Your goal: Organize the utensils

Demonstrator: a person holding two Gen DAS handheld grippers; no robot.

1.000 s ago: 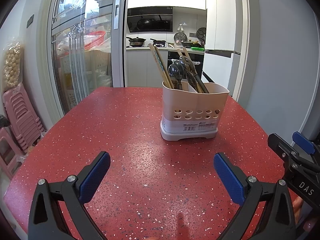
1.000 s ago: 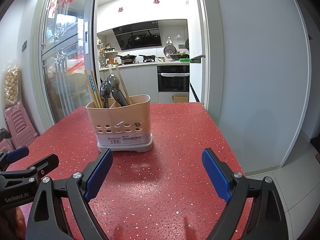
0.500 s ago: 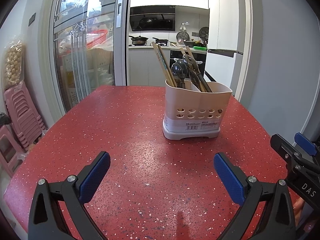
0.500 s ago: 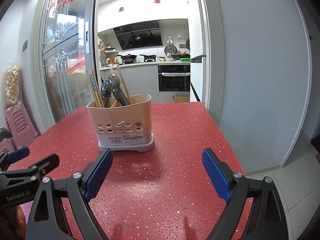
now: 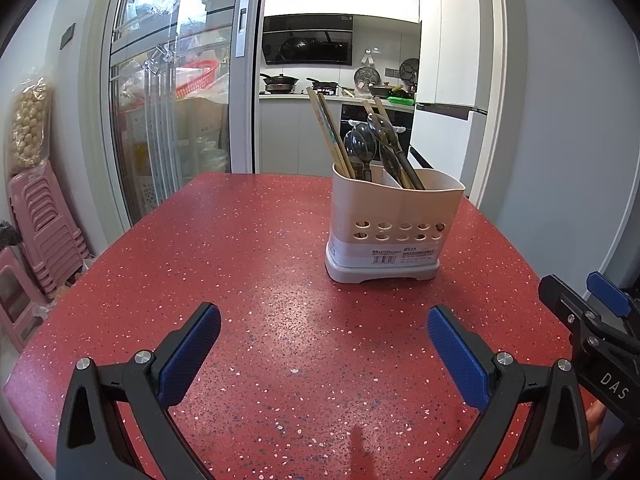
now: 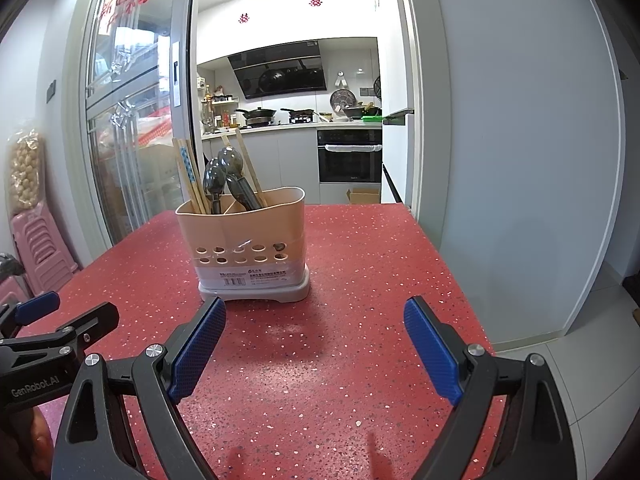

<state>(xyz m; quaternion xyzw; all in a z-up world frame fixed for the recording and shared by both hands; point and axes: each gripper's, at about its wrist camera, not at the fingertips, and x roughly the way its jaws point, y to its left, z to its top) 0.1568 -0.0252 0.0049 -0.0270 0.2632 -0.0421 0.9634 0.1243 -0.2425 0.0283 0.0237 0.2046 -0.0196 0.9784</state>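
A beige utensil holder (image 5: 394,224) with round holes stands upright on the red speckled table (image 5: 248,248). It holds wooden chopsticks (image 5: 330,136) and dark spoons (image 5: 360,144), all upright or leaning. It also shows in the right wrist view (image 6: 248,248), with chopsticks (image 6: 190,176) and spoons (image 6: 224,176). My left gripper (image 5: 324,344) is open and empty, low over the table, short of the holder. My right gripper (image 6: 314,344) is open and empty, close in front of the holder.
The table's right edge (image 6: 452,280) drops to a tiled floor by a white wall. Pink stacked stools (image 5: 44,232) stand left of the table. A glass sliding door (image 5: 172,120) and a kitchen lie behind.
Both views have tilted slightly upward, so the holder sits a little lower and nearer in frame. Both grippers stay open and empty.
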